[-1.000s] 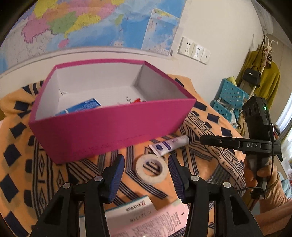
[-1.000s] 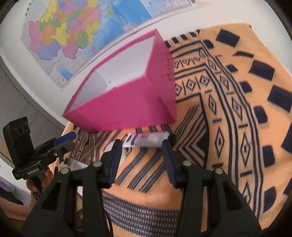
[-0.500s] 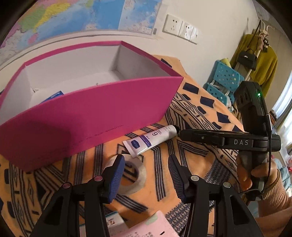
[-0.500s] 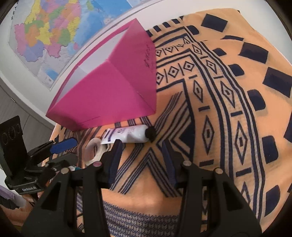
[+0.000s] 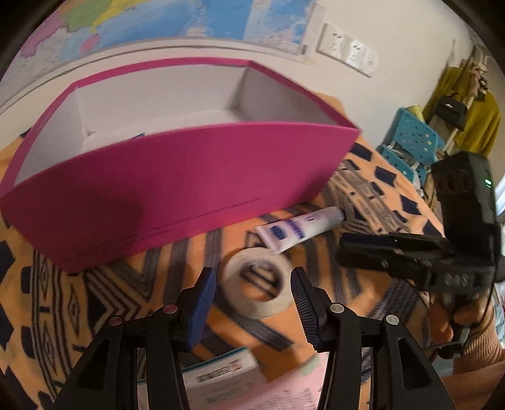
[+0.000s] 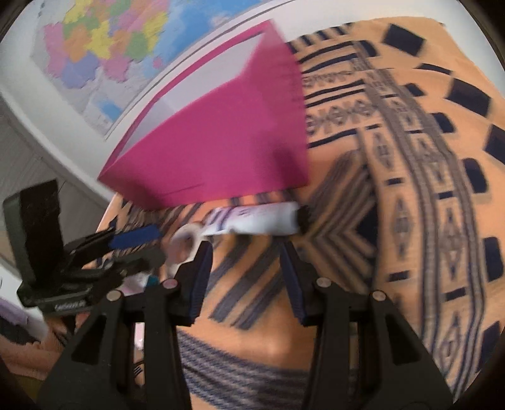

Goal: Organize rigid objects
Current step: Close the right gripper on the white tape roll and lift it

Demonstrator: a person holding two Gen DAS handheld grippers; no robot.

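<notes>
A magenta box (image 5: 176, 195) with white inner walls stands open on the orange patterned cloth (image 5: 47, 302); a blue item shows faintly inside. A white tape roll (image 5: 257, 285) lies flat just beyond my left gripper (image 5: 254, 284), whose blue-padded jaws stand open on either side of it without touching. A white tube with blue print (image 5: 298, 227) lies beside the roll, against the box front. In the right wrist view the same tube (image 6: 252, 220), black cap to the right, lies just ahead of my right gripper (image 6: 246, 265), which is open and empty.
A white carton (image 5: 221, 375) and pink paper (image 5: 284, 394) lie under my left gripper. A map (image 5: 157, 19) and wall sockets (image 5: 347, 53) are behind the box. Blue stools (image 5: 410, 138) and a yellow garment (image 5: 473, 120) stand at the right. A person's hand (image 5: 457, 318) holds the right gripper.
Both grippers have dropped lower and closer to the cloth. The tape roll now sits between the left jaws' tips, and the tube has come nearer to the right gripper. Jaw widths are unchanged.
</notes>
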